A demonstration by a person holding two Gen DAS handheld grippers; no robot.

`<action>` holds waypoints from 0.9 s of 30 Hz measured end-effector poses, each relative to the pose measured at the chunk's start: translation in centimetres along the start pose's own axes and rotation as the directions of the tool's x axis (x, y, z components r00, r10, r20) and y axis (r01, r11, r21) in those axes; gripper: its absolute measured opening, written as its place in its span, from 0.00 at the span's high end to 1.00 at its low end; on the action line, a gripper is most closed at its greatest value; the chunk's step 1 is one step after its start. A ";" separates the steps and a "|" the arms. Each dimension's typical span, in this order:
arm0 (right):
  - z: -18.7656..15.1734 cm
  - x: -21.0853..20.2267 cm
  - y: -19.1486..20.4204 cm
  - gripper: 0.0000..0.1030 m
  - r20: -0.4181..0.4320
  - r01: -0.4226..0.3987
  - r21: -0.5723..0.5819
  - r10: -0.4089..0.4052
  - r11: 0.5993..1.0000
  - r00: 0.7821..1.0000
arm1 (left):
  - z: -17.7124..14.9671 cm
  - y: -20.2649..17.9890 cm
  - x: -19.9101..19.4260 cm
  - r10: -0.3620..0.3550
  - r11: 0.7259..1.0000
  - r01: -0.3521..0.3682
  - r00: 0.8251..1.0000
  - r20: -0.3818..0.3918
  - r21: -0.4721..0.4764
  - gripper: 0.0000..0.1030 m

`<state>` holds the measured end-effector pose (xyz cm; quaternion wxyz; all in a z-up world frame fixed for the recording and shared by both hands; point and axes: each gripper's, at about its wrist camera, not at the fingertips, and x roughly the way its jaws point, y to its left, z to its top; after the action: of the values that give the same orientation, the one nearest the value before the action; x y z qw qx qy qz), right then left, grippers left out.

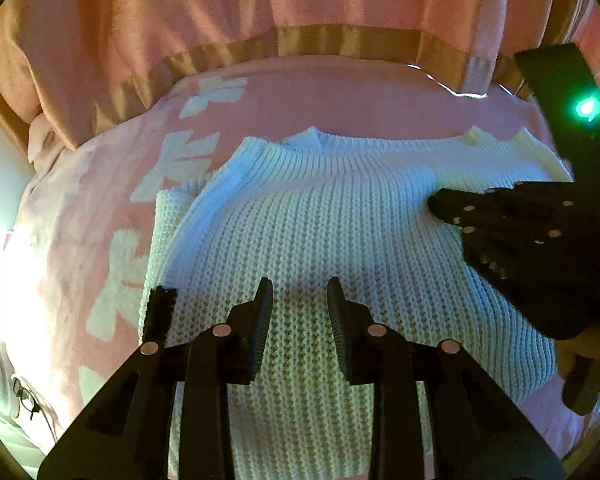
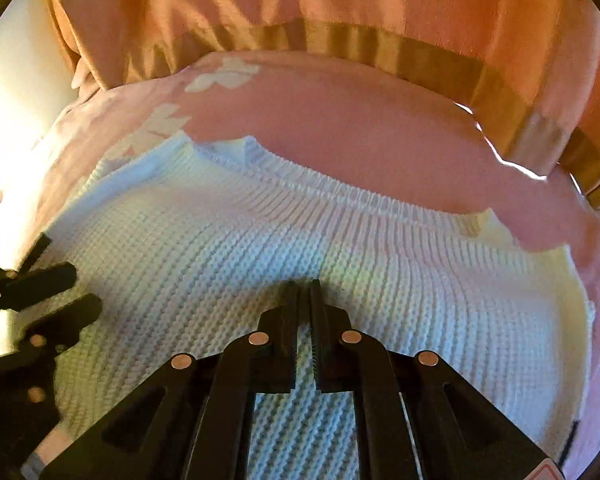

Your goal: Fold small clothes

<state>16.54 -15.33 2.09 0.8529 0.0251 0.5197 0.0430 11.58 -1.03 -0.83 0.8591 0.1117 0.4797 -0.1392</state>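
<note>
White knit sweater on pink blanket, left tool parted above it, right tool pinched together, empty.

Pink flowered blanket, peach gold-banded curtain beyond.

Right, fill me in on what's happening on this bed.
A person with a gripper in each hand is folding a white knit sweater spread on a pink flowered blanket. The left gripper hovers over the knit with jaws apart, holding nothing. The right gripper sits low over the sweater's middle, jaws closed; whether it pinches fabric is unclear.
</note>
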 end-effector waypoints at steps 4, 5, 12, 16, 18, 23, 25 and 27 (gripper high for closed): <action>0.3 -1.8 -0.5 0.93 0.035 -0.036 0.024 0.035 0.999 0.999 | 0.1 0.2 -0.2 -0.022 1.000 0.022 1.000 -0.004 -0.004 0.73; 0.1 -1.5 -0.4 0.93 0.024 -0.024 0.015 0.024 1.000 0.999 | 0.1 0.3 -0.3 -0.022 1.000 0.022 1.000 -0.001 -0.001 0.73; -0.5 -2.0 -1.2 0.93 0.005 -0.046 0.041 0.046 0.998 0.999 | 0.1 1.3 -0.6 -0.020 0.999 0.020 1.000 -0.003 -0.027 0.66; -1.7 -6.1 -3.6 0.90 0.048 0.018 0.026 -0.019 0.999 0.999 | 0.8 5.5 -2.1 -0.067 0.983 0.075 0.997 0.048 -0.168 0.45; -2.7 -7.2 -6.2 0.89 0.032 0.069 0.055 -0.071 0.996 0.997 | 1.0 8.3 -2.0 -0.068 0.963 0.080 0.996 0.055 -0.258 0.40; -5.9 -9.2 -16.2 0.61 -0.080 0.248 0.255 -0.235 0.935 0.969 | 0.4 12.6 -0.4 -0.118 0.897 0.110 0.993 0.008 -0.429 0.40; -7.7 -9.6 -18.9 0.57 -0.115 0.249 0.325 -0.224 0.912 0.968 | 0.1 12.6 -0.1 -0.144 0.887 0.127 0.990 -0.004 -0.444 0.40; -9.2 -9.7 -20.3 0.56 -0.119 0.169 0.391 -0.132 0.905 0.984 | -0.3 11.9 0.0 -0.179 0.885 0.154 0.984 -0.014 -0.439 0.40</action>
<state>4.95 -36.52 4.65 0.8062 0.1568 0.5558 -0.1288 15.43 10.21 -0.29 0.8337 -0.1214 0.5297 -0.0983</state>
